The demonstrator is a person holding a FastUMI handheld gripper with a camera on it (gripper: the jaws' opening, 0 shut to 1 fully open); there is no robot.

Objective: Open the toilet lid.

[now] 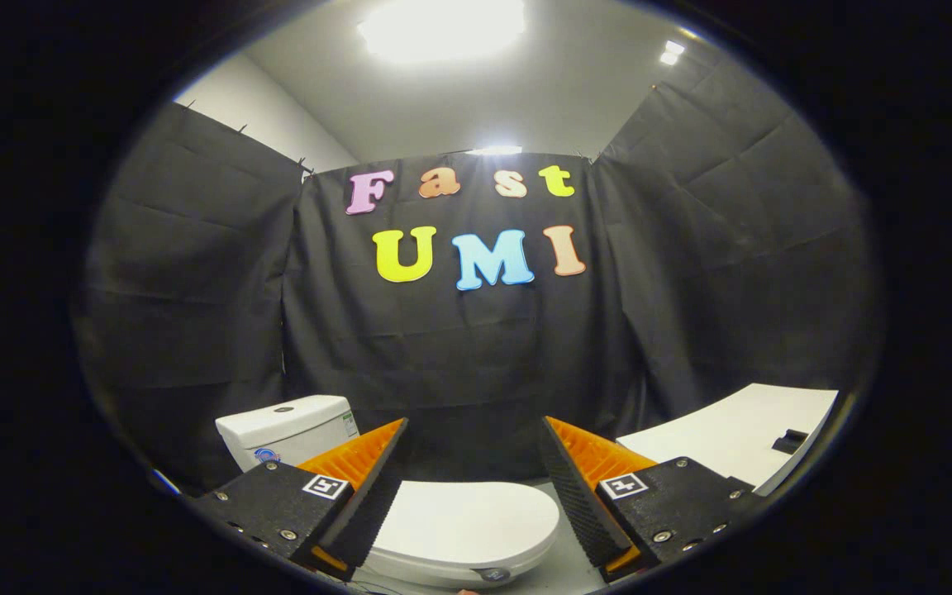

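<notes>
A white toilet stands below and ahead of me. Its lid lies flat and closed over the bowl, showing between and beneath my two fingers. The white tank rises behind the left finger. My gripper is open, its orange and black fingers spread wide above the lid, nothing between them. The fingers hang apart from the lid, not touching it. The lid's front edge curves toward the right finger.
A white table top lies to the right beyond the right finger, with a small black object on it. Black cloth walls close the booth behind and on both sides. Grey floor shows beside the bowl.
</notes>
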